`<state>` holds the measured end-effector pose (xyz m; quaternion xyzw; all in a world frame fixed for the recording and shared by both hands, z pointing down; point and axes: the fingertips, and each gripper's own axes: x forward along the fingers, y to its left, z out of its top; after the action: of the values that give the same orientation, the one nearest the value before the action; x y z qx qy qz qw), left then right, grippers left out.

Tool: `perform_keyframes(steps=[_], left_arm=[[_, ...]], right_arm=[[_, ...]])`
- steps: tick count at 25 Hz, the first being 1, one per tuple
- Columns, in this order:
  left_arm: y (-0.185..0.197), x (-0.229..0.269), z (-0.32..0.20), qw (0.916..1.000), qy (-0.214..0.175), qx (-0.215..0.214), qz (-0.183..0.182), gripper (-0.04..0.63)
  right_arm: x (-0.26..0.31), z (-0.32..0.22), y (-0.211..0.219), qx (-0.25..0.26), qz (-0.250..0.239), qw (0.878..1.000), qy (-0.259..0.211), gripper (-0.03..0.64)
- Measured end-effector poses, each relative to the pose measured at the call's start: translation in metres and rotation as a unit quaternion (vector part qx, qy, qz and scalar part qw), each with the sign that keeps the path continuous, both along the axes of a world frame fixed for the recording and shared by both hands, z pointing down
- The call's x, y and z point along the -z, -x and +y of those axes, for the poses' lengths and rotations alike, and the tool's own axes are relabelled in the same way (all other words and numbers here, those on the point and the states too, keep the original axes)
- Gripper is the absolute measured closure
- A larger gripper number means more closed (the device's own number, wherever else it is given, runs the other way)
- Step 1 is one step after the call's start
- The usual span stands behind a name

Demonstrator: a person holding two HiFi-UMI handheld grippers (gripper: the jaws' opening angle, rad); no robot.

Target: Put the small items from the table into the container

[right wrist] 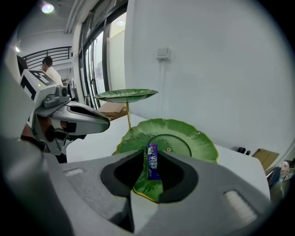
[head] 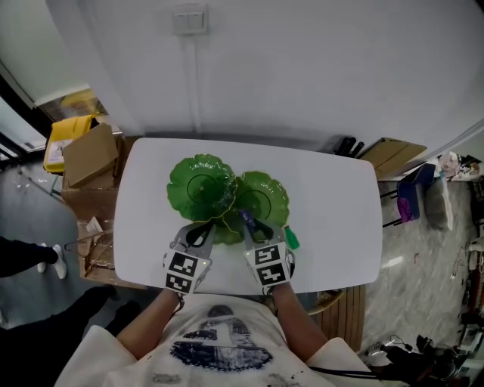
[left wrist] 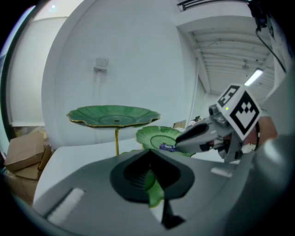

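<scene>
Right gripper [right wrist: 152, 159] has its jaws closed on a small purple packet [right wrist: 152, 161], holding it upright by its flat sides above the middle dish [right wrist: 184, 138] of a green three-tier stand. White print runs down the packet, but it is too small and blurred to read. Each gripper carries a cube of black-and-white square markers, and no other writing shows.

Left gripper [left wrist: 150, 166] is closed as well, its jaws pinching what looks like the wavy rim of the lowest dish [left wrist: 154, 191], though that edge is soft in focus. From there the purple packet appears at the tips of the other gripper, over the middle dish.

All three dishes are glossy green, leaf-shaped and edged in gold. The top dish [head: 200, 185] is the widest and sits on a thin gold stem. A small green item [head: 291, 240] lies on the white table [head: 333, 219] just beside the right gripper.

Behind the table is a plain white wall with a switch plate [head: 189, 19]. Cardboard boxes [head: 87, 155] and a yellow bin [head: 64, 136] stand on the grey floor at the left.
</scene>
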<state>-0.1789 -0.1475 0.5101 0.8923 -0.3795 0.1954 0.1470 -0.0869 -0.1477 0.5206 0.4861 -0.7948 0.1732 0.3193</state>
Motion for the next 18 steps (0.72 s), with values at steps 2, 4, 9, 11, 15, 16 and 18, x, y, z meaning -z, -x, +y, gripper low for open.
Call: perform_keyframes(steps=[2, 4, 9, 11, 15, 16, 18], left_arm=[[0.0001, -0.0003, 0.0003, 1.0000, 0.001, 0.000, 0.000, 0.604], [0.0002, -0.0001, -0.0003, 1.0000, 0.001, 0.000, 0.001, 0.606], [0.0013, -0.0016, -0.0012, 1.0000, 0.003, 0.000, 0.000, 0.604], [-0.0001, 0.0011, -0.0006, 1.0000, 0.005, -0.001, -0.001, 0.604], [-0.0007, 0.0021, 0.0009, 1.0000, 0.005, 0.001, -0.002, 0.605], [-0.0005, 0.0018, 0.0011, 1.0000, 0.003, 0.004, -0.001, 0.604], [-0.0019, 0.0041, 0.0022, 1.0000, 0.000, 0.007, 0.003, 0.604]], right_arm=[[0.0000, -0.0001, -0.0001, 0.000, 0.002, 1.000, -0.001, 0.526], [0.0004, -0.0005, -0.0005, -0.002, 0.001, 1.000, 0.000, 0.526], [0.0008, -0.0012, -0.0007, -0.004, -0.002, 1.000, 0.000, 0.526], [0.0022, -0.0013, -0.0009, -0.004, -0.004, 1.000, -0.002, 0.526], [0.0050, -0.0003, -0.0021, -0.003, -0.008, 1.000, -0.006, 0.526], [0.0057, 0.0005, -0.0025, -0.003, -0.010, 1.000, -0.007, 0.526], [0.0073, 0.0025, -0.0035, -0.002, -0.013, 1.000, -0.010, 0.526]])
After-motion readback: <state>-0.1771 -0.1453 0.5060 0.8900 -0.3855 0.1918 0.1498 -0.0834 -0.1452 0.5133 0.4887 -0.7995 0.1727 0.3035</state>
